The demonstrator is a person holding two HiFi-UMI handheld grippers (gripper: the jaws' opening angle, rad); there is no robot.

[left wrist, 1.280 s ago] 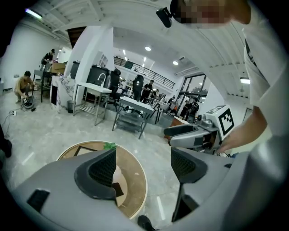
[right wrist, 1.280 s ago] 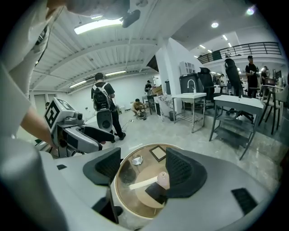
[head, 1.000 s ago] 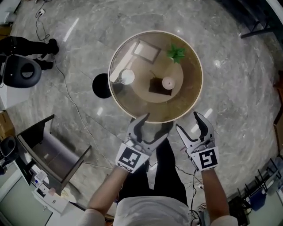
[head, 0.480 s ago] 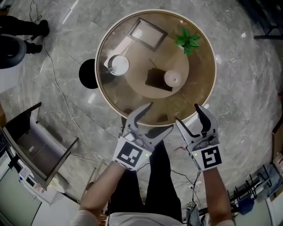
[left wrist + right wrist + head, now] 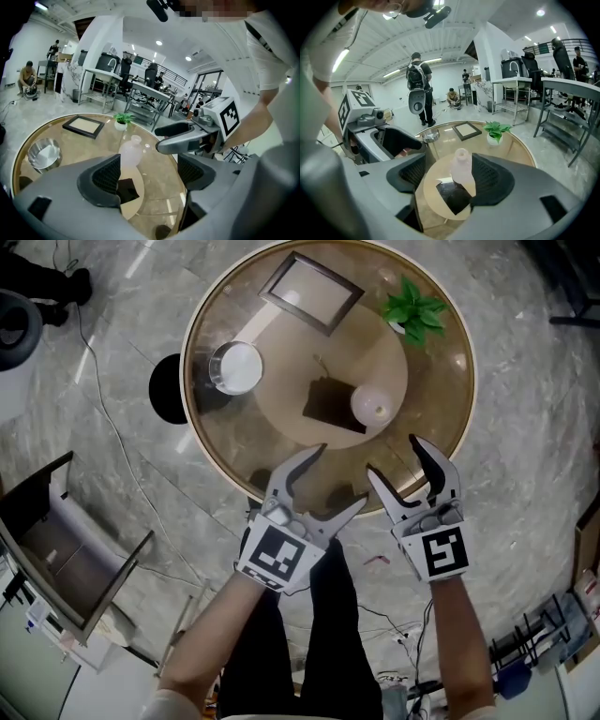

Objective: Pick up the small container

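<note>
I am holding my left gripper [image 5: 342, 474] and right gripper [image 5: 394, 457] wide open and empty over the bench's [image 5: 192, 362] near edge. Next, I think, the right one must reach the small container [image 5: 372, 407].

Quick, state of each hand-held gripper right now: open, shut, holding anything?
Left hand-held gripper: open, holding nothing.
Right hand-held gripper: open, holding nothing; the small pale pink bottle-shaped container stands beyond its jaws, ungripped.

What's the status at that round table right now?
Left tool, right tool open, empty. Pale bottle untouched on dark mat. Nothing in the way.
</note>
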